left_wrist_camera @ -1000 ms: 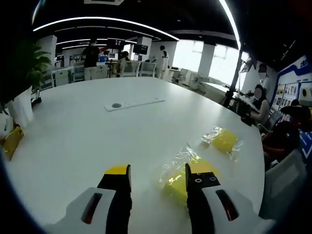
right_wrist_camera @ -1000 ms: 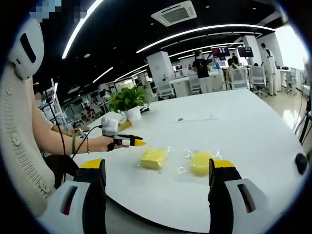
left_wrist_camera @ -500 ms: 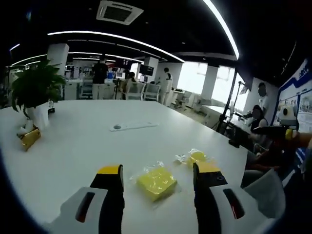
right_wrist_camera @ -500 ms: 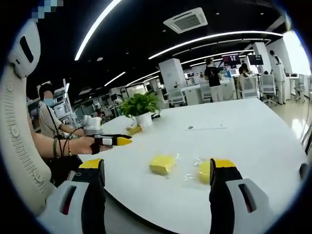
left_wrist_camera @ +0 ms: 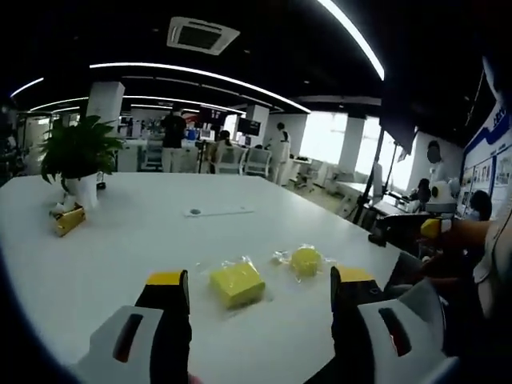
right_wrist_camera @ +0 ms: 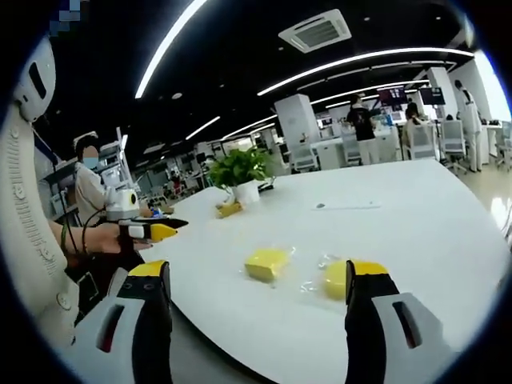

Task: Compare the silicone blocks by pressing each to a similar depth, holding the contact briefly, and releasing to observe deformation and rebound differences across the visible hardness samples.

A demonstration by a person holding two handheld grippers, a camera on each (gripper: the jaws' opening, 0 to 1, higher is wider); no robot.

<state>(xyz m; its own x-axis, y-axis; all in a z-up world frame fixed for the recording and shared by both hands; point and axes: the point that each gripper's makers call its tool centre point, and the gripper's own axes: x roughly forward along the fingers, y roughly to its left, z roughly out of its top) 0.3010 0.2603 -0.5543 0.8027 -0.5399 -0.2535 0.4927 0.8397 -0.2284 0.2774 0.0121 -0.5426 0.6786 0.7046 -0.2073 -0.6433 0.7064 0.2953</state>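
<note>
Both grippers hang with jaws spread wide and empty — left gripper (left_wrist_camera: 256, 292), right gripper (right_wrist_camera: 258, 284). Beyond them, a square yellow block (left_wrist_camera: 237, 283) and a round one (left_wrist_camera: 306, 260) lie wrapped on the white table (left_wrist_camera: 144, 232). Pressing looks not yet begun — next, descend onto one block.

Left gripper view: the white table (left_wrist_camera: 144, 232) lies bare between the gripper's spread jaws and the square yellow block (left_wrist_camera: 237, 282), which sits just ahead in crinkled clear wrap. The round yellow block (left_wrist_camera: 306, 260), also wrapped, lies near it to the right, a narrow strip of tabletop between them. Beyond both, the surface runs open to a flat white strip (left_wrist_camera: 216, 212) at mid-table. A potted plant (left_wrist_camera: 78, 156) and a small yellow packet (left_wrist_camera: 69, 220) occupy the far left edge, well apart from the blocks.

Right gripper view: the left gripper (right_wrist_camera: 156, 231), held in a hand, hovers off the table's left edge, with open tabletop between it and the square block.
</note>
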